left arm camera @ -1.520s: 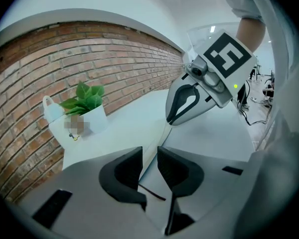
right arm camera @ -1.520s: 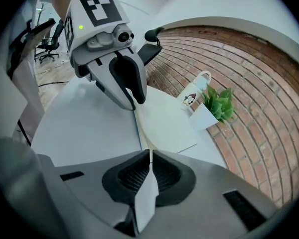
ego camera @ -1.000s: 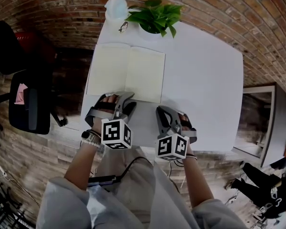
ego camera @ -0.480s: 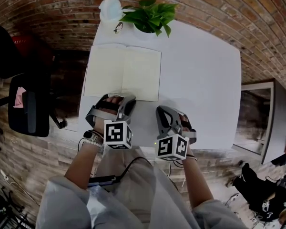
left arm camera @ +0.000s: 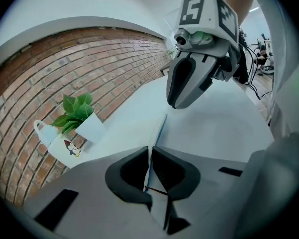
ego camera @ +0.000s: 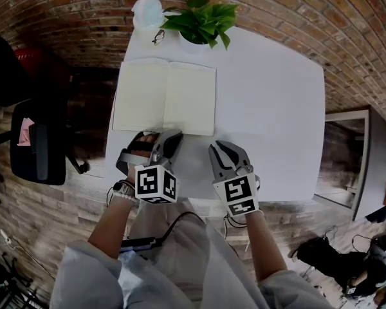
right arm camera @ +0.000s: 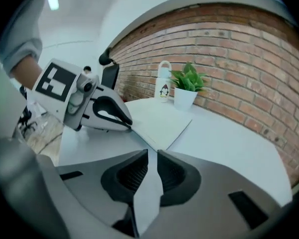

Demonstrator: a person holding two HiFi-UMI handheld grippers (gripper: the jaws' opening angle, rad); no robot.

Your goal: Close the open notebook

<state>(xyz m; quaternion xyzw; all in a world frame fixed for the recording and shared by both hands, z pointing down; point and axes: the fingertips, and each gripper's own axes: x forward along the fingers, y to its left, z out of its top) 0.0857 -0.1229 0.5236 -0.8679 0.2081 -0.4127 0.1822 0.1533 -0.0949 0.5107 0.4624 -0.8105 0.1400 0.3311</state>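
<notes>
The white tabletop (ego camera: pixel 270 95) spreads out ahead of both my grippers, and a brick wall (ego camera: pixel 296 5) runs beyond its far edge. The notebook (ego camera: pixel 164 96) lies open and flat on the tabletop, straight ahead of my left gripper (ego camera: pixel 169 134) and ahead and to the left of my right gripper (ego camera: pixel 214 148). My left gripper sits at the notebook's near edge. Its jaws have just been closing, and they now pinch a thin edge of the notebook between them. My right gripper hangs just beside the left one, just short of the notebook's near right corner. Its jaws are drawn together, with only bare tabletop showing through the slit. Past the notebook, well away from both grippers, a leafy plant (ego camera: pixel 202 19) in a white pot (left arm camera: pixel 91 127) stands by the wall. A white mug (ego camera: pixel 147 8) stands just left of it.
</notes>
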